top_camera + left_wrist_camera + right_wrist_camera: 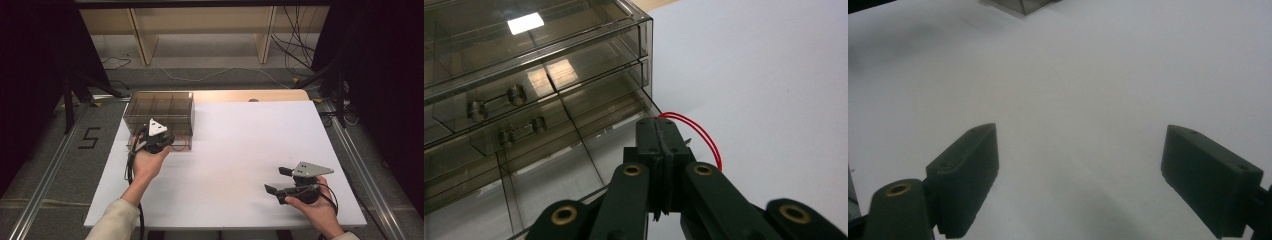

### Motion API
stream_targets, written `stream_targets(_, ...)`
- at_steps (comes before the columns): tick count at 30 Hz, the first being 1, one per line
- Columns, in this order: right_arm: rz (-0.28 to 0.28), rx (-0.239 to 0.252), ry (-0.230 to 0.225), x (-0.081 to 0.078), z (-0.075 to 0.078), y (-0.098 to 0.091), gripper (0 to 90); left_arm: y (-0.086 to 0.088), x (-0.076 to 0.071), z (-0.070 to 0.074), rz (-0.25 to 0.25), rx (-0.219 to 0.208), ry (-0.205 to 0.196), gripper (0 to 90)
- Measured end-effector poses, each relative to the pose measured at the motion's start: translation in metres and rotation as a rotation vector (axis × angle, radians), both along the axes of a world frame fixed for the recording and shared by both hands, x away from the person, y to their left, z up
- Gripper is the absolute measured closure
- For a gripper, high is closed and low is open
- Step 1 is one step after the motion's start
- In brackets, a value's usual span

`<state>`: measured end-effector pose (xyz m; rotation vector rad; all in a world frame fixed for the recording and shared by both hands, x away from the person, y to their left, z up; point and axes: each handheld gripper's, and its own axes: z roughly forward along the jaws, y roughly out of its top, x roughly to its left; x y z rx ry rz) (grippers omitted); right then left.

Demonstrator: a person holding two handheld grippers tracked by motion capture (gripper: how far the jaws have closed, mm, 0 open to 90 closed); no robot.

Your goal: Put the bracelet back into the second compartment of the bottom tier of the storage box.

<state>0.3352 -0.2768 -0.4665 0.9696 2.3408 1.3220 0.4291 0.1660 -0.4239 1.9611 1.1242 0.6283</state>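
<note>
My left tool (663, 150) is clamped on a red loop (704, 137) at the smoky drawer box (160, 111), seemingly a pull for its lowest drawer. My right tool (283, 180) idles agape over bare tabletop (240, 150).

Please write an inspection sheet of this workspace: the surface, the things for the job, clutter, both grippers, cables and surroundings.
Surface: white table, bare in the middle.
Job's things: smoky clear drawer box at the far left; thin red loop at its front corner.
Clutter: nothing seen.
Grippers: left gripper shut on the red loop beside the box; right gripper open, low over bare table at the near right.
Cables: black cable trails from the left gripper; loose cables on the floor behind.
Surroundings: wooden shelf frame, floor rails, dark sides.
</note>
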Motion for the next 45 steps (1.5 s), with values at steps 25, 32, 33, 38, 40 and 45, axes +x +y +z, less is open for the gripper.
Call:
stream_targets(25,-0.002,0.000,0.004,-0.001,0.000,0.000,16.3,0.011,0.005,0.001,0.036,-0.006,0.001,89.8)
stream_targets(32,-0.002,0.000,0.004,-0.001,0.000,0.001,16.3,0.014,0.007,0.001,0.047,-0.005,0.003,89.8)
stream_targets(33,-0.002,-0.001,0.005,-0.001,0.000,0.000,16.3,0.015,0.007,0.001,0.049,-0.006,0.003,89.8)
stream_targets(38,-0.002,0.000,0.004,-0.001,0.000,0.000,16.3,0.018,0.009,0.000,0.060,-0.001,0.004,89.8)
stream_targets(40,0.001,0.000,-0.001,0.000,0.000,0.000,16.3,0.019,0.009,0.000,0.065,0.000,0.003,89.8)
stream_targets(45,-0.001,-0.001,0.003,0.000,0.000,0.000,16.3,0.022,0.011,-0.001,0.075,0.005,0.005,89.7)
